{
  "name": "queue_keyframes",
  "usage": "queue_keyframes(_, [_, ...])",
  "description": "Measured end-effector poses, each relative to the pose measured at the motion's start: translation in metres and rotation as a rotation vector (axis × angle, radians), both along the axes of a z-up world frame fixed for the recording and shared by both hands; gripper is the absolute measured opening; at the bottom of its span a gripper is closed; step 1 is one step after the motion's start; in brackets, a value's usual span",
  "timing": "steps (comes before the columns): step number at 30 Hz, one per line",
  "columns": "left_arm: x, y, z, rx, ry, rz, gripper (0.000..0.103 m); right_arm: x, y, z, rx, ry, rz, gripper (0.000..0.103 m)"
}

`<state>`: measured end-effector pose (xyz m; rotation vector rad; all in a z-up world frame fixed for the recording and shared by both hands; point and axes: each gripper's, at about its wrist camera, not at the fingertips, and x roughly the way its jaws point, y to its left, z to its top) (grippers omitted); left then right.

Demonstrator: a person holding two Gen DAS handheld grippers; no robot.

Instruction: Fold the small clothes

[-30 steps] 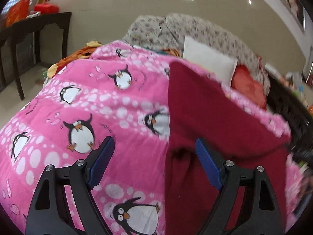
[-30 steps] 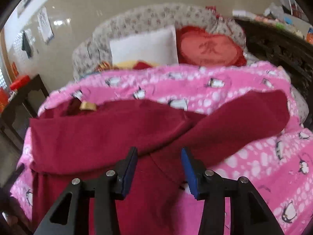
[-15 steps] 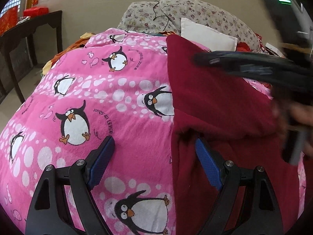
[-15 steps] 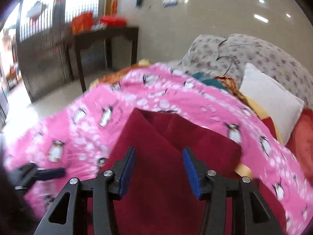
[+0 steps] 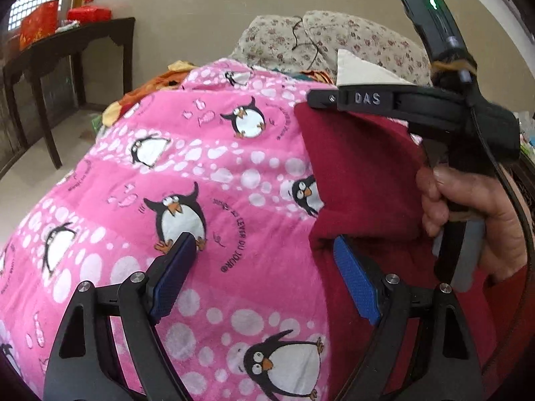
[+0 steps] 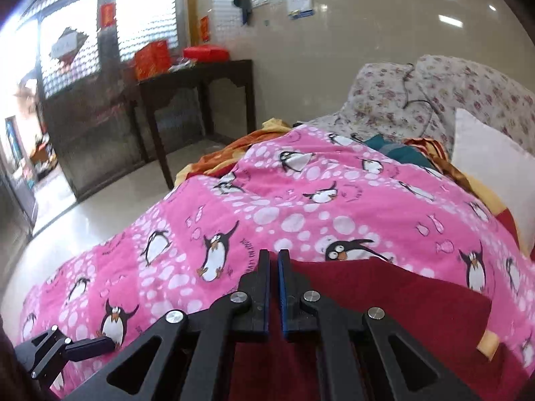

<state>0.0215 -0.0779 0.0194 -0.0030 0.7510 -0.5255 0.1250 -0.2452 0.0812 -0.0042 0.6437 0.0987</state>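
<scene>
Looking left to right, we are seeing a dark table point(image 5: 72, 38) by the wall, then a pink blanket point(image 5: 214, 173) with penguins spreading over the bed. We are holding the left gripper point(image 5: 264, 267) with its jaws wide apart, nothing between them; one pad is hovering over the blanket, the other over the red garment point(image 5: 364, 180). That garment is lying on the blanket's right side. Our right hand point(image 5: 474, 214) is holding the right gripper point(image 6: 273, 260) over the garment's far edge, its jaws are together, and we cannot tell whether cloth is pinched between them.
</scene>
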Motion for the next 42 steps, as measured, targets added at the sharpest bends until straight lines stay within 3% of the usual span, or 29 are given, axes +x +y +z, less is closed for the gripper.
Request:
queue_keyframes(1, [0.000,0.001,0.000,0.000,-0.004,0.005,0.084,-0.011,-0.005,0.003,0.012,0.007,-0.019,0.012])
queue_keyframes(3, [0.000,0.005,0.001,-0.020,0.002,0.013,0.084,-0.047,-0.016,0.013,0.007,-0.009,-0.048,0.032])
queue_keyframes(6, [-0.002,0.011,0.009,-0.076,-0.023,0.023,0.084,-0.109,-0.041,0.022,-0.027,-0.017,-0.135,0.033])
queue_keyframes(7, [-0.004,0.011,0.012,-0.094,-0.039,0.025,0.084,-0.134,-0.057,0.020,-0.053,0.000,-0.212,0.033])
queue_keyframes(9, [-0.009,0.012,0.016,-0.126,-0.064,0.012,0.084,-0.161,-0.082,0.004,-0.073,0.058,-0.339,0.034])
queue_keyframes(11, [-0.012,0.005,0.016,-0.139,-0.065,-0.020,0.084,-0.171,-0.107,-0.025,-0.059,0.166,-0.398,0.034])
queue_keyframes(12, [-0.013,0.001,0.015,-0.135,-0.061,-0.036,0.084,-0.175,-0.114,-0.032,-0.034,0.178,-0.392,0.034])
queue_keyframes(13, [-0.014,-0.004,0.013,-0.129,-0.053,-0.056,0.084,-0.188,-0.117,-0.029,-0.006,0.120,-0.370,0.034])
queue_keyframes(15, [-0.013,-0.012,0.009,-0.116,-0.030,-0.087,0.084,-0.209,-0.120,-0.018,0.009,0.110,-0.392,0.034])
queue_keyframes(17, [-0.011,-0.017,0.004,-0.095,-0.017,-0.088,0.084,-0.251,-0.129,-0.002,0.056,0.015,-0.407,0.037])
queue_keyframes(18, [-0.010,-0.016,0.003,-0.094,-0.010,-0.084,0.084,-0.269,-0.137,0.001,0.065,-0.006,-0.443,0.043])
queue_keyframes(21, [-0.009,-0.014,0.002,-0.108,-0.007,-0.072,0.084,-0.313,-0.175,0.002,0.061,0.005,-0.616,0.045])
queue_keyframes(24, [-0.012,-0.016,0.008,-0.122,-0.015,-0.067,0.084,-0.361,-0.234,-0.001,0.155,0.006,-0.815,0.048])
queue_keyframes(28, [-0.011,-0.026,0.022,-0.174,0.071,-0.072,0.084,-0.422,-0.305,-0.014,0.356,-0.052,-1.029,0.054])
queue_keyframes(30, [-0.011,-0.039,0.030,-0.184,0.100,-0.106,0.084,-0.442,-0.330,-0.024,0.494,-0.090,-1.071,0.054])
queue_keyframes(34, [-0.012,-0.077,0.039,-0.113,0.063,-0.141,0.084,-0.472,-0.374,-0.047,0.739,-0.184,-1.157,0.054])
queue_keyframes(38, [-0.004,-0.098,0.029,-0.111,0.095,-0.147,0.084,-0.470,-0.399,-0.066,0.834,-0.226,-1.159,0.054])
queue_keyframes(40, [0.000,-0.101,0.018,-0.107,0.110,-0.132,0.084,-0.469,-0.403,-0.071,0.843,-0.282,-1.146,0.047])
queue_keyframes(42, [0.001,-0.102,0.009,-0.093,0.105,-0.133,0.084,-0.470,-0.409,-0.075,0.842,-0.315,-1.137,0.032])
